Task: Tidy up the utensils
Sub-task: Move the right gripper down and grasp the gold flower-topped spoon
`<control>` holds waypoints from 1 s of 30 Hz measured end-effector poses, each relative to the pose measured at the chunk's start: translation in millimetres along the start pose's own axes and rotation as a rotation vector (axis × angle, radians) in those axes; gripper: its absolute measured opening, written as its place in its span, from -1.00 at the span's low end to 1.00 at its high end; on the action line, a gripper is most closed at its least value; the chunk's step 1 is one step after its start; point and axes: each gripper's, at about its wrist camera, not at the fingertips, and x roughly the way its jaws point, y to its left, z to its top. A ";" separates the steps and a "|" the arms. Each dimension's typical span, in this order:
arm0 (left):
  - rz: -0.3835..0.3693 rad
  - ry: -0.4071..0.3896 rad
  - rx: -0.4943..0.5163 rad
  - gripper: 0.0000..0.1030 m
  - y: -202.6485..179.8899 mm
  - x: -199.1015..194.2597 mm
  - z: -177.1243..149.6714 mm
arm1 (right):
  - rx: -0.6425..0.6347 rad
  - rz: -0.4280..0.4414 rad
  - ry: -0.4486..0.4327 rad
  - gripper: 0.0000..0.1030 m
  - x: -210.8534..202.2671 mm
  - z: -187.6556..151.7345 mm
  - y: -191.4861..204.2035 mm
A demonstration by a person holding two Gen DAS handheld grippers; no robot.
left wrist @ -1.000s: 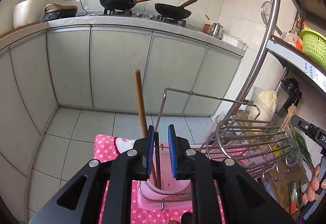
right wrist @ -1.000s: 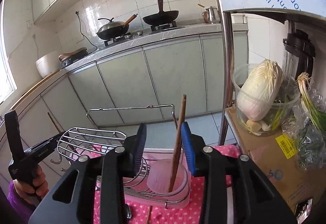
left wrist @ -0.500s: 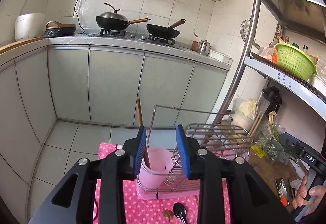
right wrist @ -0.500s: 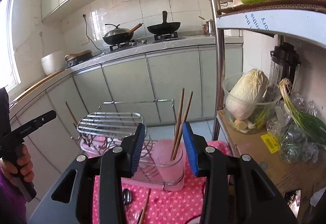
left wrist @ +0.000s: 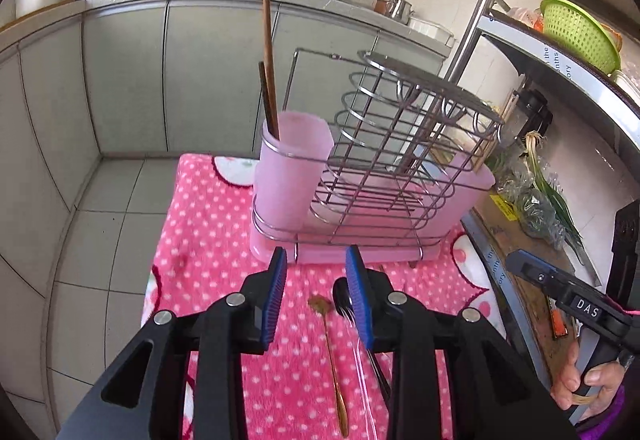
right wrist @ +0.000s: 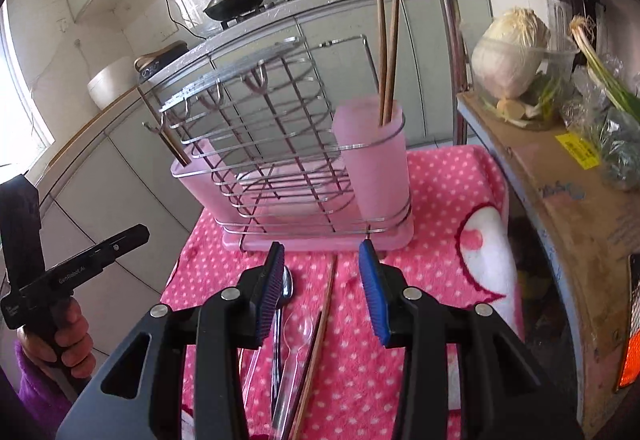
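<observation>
A pink utensil cup (left wrist: 294, 168) (right wrist: 374, 160) sits in a wire rack (left wrist: 400, 144) (right wrist: 256, 128) on a pink tray. Two brown chopsticks (left wrist: 269, 60) (right wrist: 387, 48) stand in the cup. My left gripper (left wrist: 316, 294) is open and empty, above a thin gold spoon (left wrist: 330, 344), a dark spoon (left wrist: 342, 298) and a clear spoon on the pink dotted cloth (left wrist: 208, 240). My right gripper (right wrist: 322, 288) is open and empty, above a brown chopstick (right wrist: 320, 324), a clear spoon (right wrist: 298, 336) and a metal spoon (right wrist: 286, 286).
Grey kitchen cabinets (left wrist: 200, 72) with woks on a stove stand behind. A metal shelf post (right wrist: 452, 20) and a board with cabbage (right wrist: 508, 56) and green onions lie to the right. A green basket (left wrist: 576, 32) sits on the shelf.
Both grippers have pulled back and down from the cup, both now open and empty. A second chopstick now stands in the cup. The loose utensils on the cloth have come into view.
</observation>
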 end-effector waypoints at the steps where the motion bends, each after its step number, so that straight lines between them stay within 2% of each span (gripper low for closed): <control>1: -0.005 0.014 -0.008 -0.43 0.6 3.8 -4.3 | 0.011 0.006 0.019 -0.23 4.9 -6.5 -1.3; 8: -0.015 0.129 -0.037 -0.43 2.5 38.5 -24.3 | 0.069 0.019 0.100 -0.23 30.1 -28.5 -11.6; 12: -0.027 0.229 -0.064 -0.43 3.8 68.0 -31.0 | 0.096 0.020 0.121 -0.23 39.6 -33.1 -18.1; 18: -0.022 0.378 -0.101 -0.57 2.8 117.8 -39.9 | 0.129 0.016 0.153 -0.23 51.5 -38.8 -30.1; 27: 0.050 0.452 -0.053 -0.69 -10.9 161.8 -46.5 | 0.127 0.020 0.190 -0.24 69.0 -38.8 -34.0; 30: 0.055 0.443 -0.041 -0.71 -13.2 164.1 -47.9 | 0.124 0.024 0.203 -0.24 74.8 -36.7 -32.1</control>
